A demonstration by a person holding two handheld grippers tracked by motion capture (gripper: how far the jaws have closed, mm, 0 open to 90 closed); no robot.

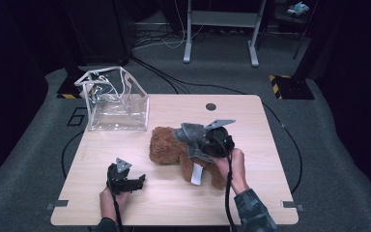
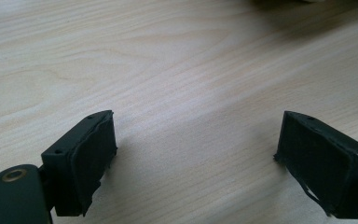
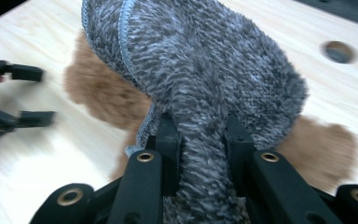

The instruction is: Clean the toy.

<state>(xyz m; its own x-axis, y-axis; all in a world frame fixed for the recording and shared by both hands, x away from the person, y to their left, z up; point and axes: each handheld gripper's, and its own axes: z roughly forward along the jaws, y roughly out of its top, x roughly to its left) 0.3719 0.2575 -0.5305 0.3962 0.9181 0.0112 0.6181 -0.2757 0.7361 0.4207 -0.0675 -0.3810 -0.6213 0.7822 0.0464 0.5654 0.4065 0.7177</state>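
Right hand-held gripper [image 3: 200, 140] pinches grey cloth [image 3: 200, 60] over brown teddy [image 1: 166, 145]; left hand-held gripper [image 1: 140, 181] wide, clear bag [image 1: 116, 104] behind

My right gripper [image 3: 200, 140] was black, with brass-coloured rivets. The cloth [image 3: 200, 70] it pinched was fuzzy grey, flecked light and dark, with a pale blue-grey hem. The bear [image 1: 166, 147] under it was warm brown, its tag [image 1: 196, 174] white. The table [image 1: 251, 125] was pale wood-grain. The bag [image 1: 116, 104] was clear with whitish edging.
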